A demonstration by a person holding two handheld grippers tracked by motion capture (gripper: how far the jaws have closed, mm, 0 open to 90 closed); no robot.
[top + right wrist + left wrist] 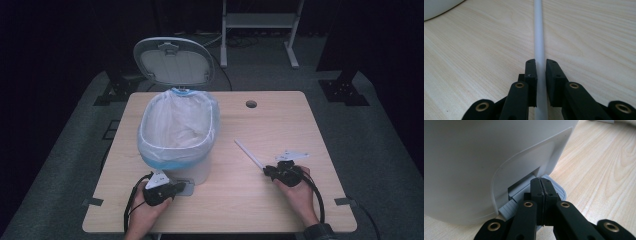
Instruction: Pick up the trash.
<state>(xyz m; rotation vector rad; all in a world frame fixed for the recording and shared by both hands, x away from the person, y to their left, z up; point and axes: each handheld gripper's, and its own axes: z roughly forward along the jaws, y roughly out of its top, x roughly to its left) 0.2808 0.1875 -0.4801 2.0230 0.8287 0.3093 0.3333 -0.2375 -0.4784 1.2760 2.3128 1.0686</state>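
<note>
Both grippers are black. The left gripper point(176, 189) carries a pale three-cornered plate point(157, 179) on top, and a black cable point(131, 197) loops off toward 7 o'clock. The right gripper point(269, 171) bears a like plate point(292, 155), with its cable point(315, 192) trailing toward 5 o'clock past a dark wristband point(319, 232). Brass-ringed screws point(528, 204) stud the jaw links.

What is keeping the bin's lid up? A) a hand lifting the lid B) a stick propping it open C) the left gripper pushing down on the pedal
C: in the left gripper view the left gripper, jaws shut, sits on the grey pedal at the foot of the pedal bin, whose lid stands open.
</note>
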